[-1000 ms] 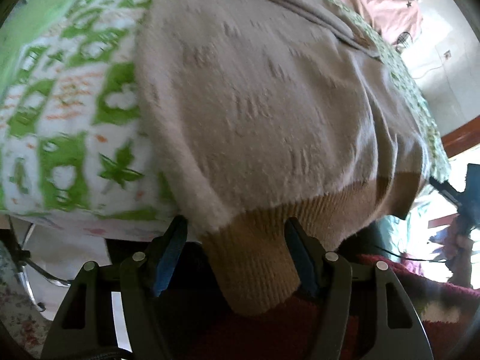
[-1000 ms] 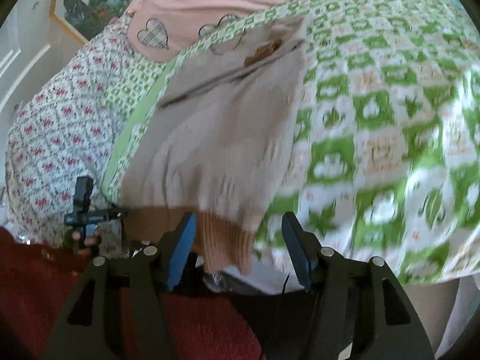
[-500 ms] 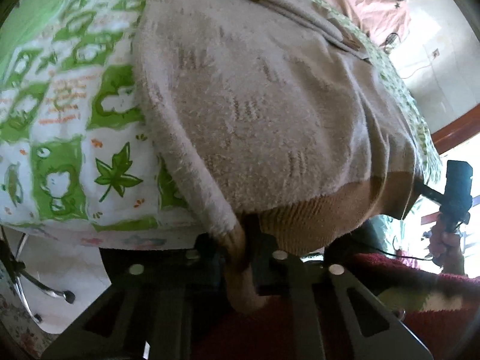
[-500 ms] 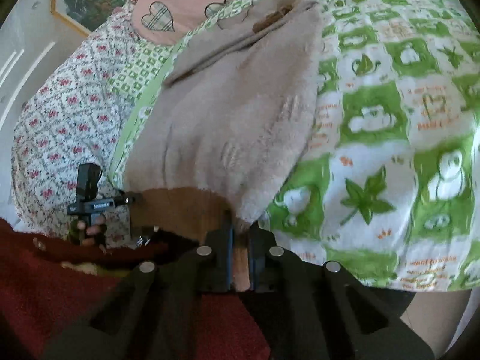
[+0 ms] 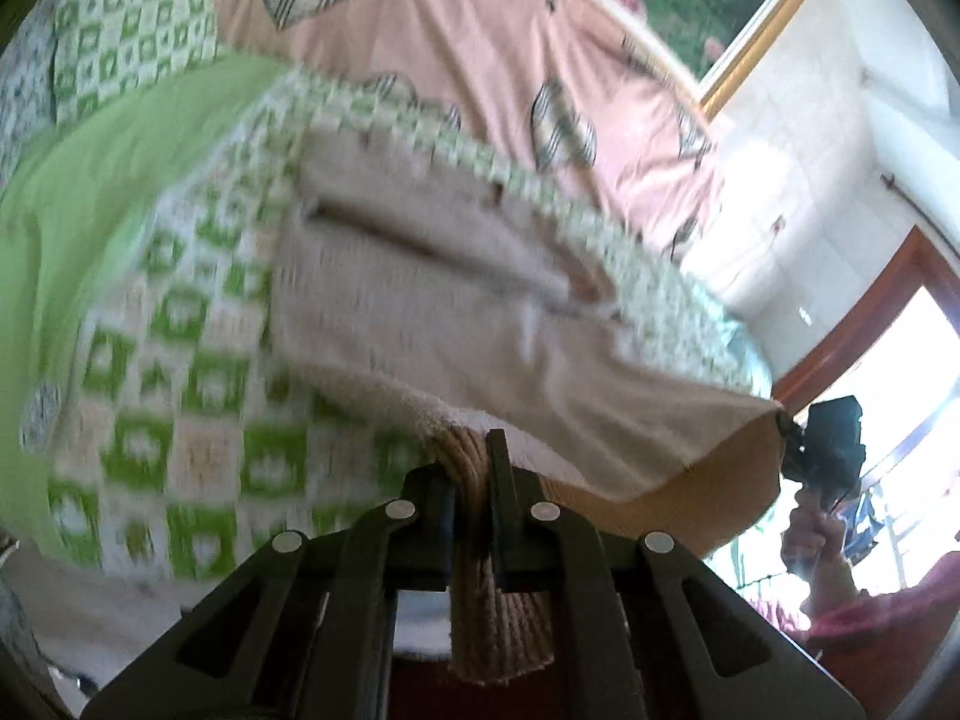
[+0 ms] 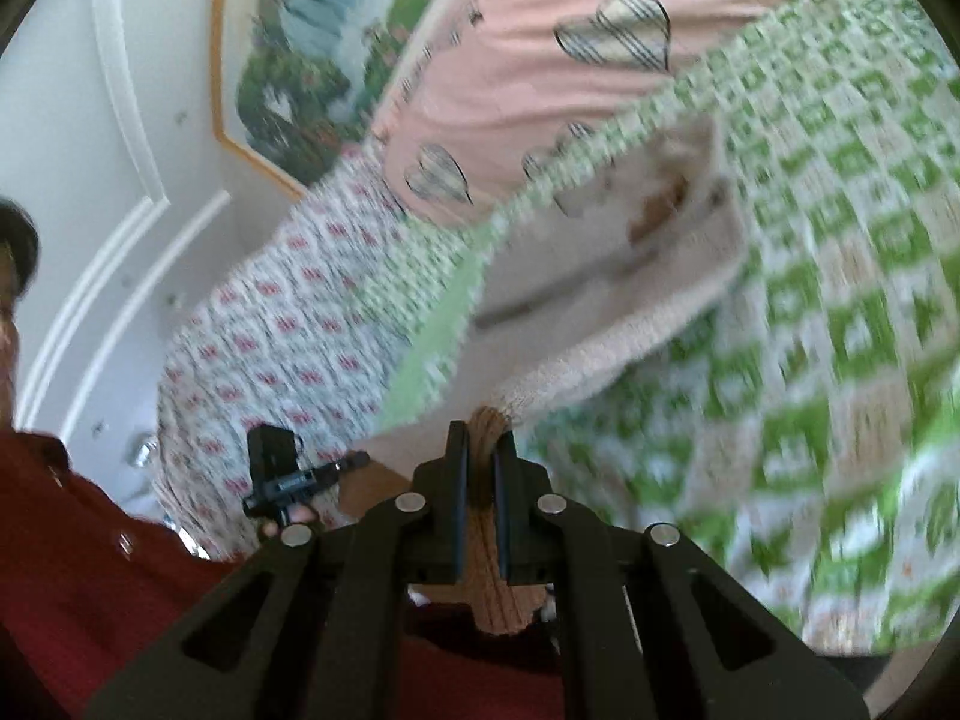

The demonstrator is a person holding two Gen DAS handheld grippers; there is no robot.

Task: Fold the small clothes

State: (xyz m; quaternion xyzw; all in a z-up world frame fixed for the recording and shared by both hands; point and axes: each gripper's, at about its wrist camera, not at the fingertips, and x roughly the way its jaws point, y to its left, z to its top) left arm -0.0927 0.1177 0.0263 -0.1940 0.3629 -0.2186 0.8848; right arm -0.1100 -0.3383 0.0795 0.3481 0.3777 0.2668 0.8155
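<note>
Two views, both blurred. From the left wrist, the left gripper [image 5: 471, 480] has its fingers clamped on the ribbed tan hem [image 5: 504, 624] of the beige sweater [image 5: 420, 294], which lies across the green checked bedspread [image 5: 180, 360] near the bed's edge. A pink heart-print pillow [image 5: 480, 48] lies beyond it.

From the right wrist, the right gripper [image 6: 480, 468] pinches the hem's other corner [image 6: 498, 594]; bedspread [image 6: 840, 300] spreads open to the right, a floral quilt [image 6: 270, 348] crowds the left. No writing is legible.

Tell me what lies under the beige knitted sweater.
Under the beige knitted sweater lies the green-and-white patterned bedspread. Whatever sits directly beneath its middle is covered. Its brown ribbed hem hangs clamped in the left gripper.
</note>
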